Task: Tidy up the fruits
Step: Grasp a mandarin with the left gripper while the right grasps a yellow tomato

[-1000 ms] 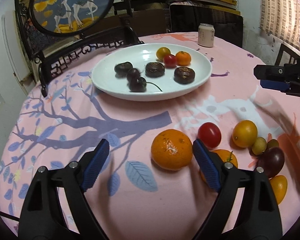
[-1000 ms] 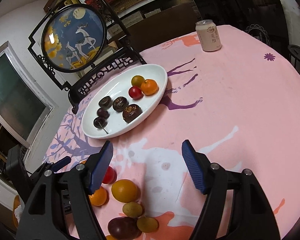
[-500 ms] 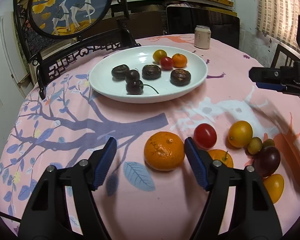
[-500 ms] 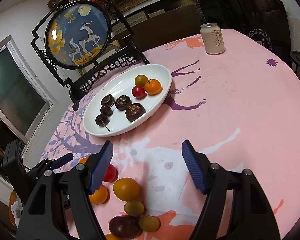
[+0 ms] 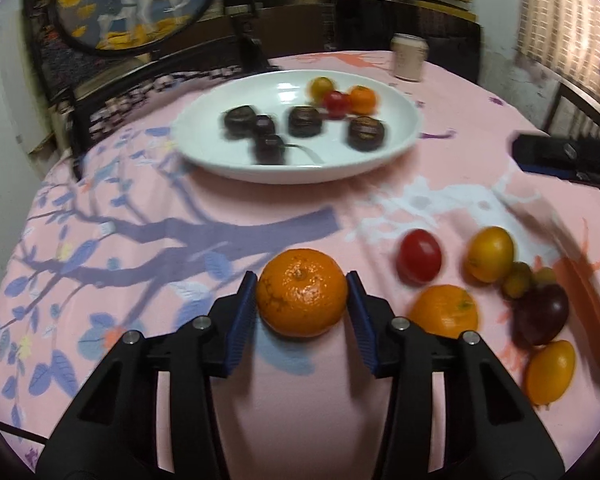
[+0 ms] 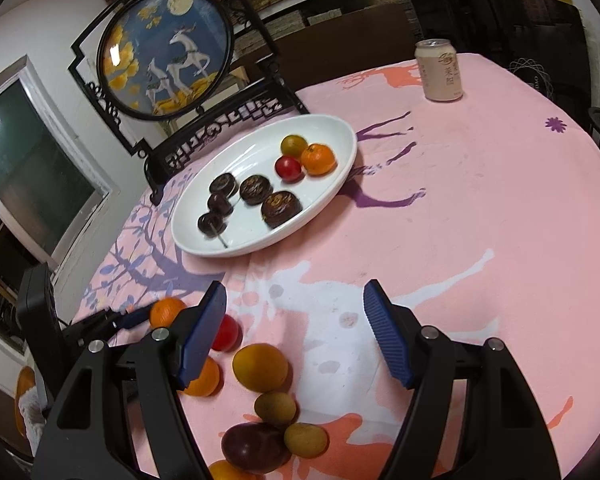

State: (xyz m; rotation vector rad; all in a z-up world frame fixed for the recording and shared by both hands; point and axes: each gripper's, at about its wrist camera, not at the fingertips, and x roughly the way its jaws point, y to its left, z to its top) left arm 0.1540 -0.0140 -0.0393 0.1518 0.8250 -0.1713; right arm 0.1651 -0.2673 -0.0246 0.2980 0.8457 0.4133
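Observation:
A large orange mandarin (image 5: 302, 292) lies on the pink cloth between the blue pads of my left gripper (image 5: 301, 278). Its jaws are closing and both pads touch the fruit's sides. From the right wrist view the same mandarin (image 6: 166, 312) peeks out beside the left gripper's tip. To its right lie a red tomato (image 5: 419, 256), a yellow fruit (image 5: 490, 254), a smaller orange (image 5: 444, 312) and a dark plum (image 5: 542, 314). The white plate (image 5: 380, 160) further back holds several dark and bright fruits. My right gripper (image 6: 295, 286) hovers open over bare cloth, nothing between its fingers.
A drink can (image 6: 439, 70) stands at the far side of the round table. A black-framed round deer screen (image 6: 166, 52) rises behind the plate (image 6: 340, 136). Small green-yellow fruits (image 6: 275, 407) lie near the table's front edge.
The left gripper's jaws have narrowed from wide apart to touching both sides of the large mandarin. The right gripper stays as it was.

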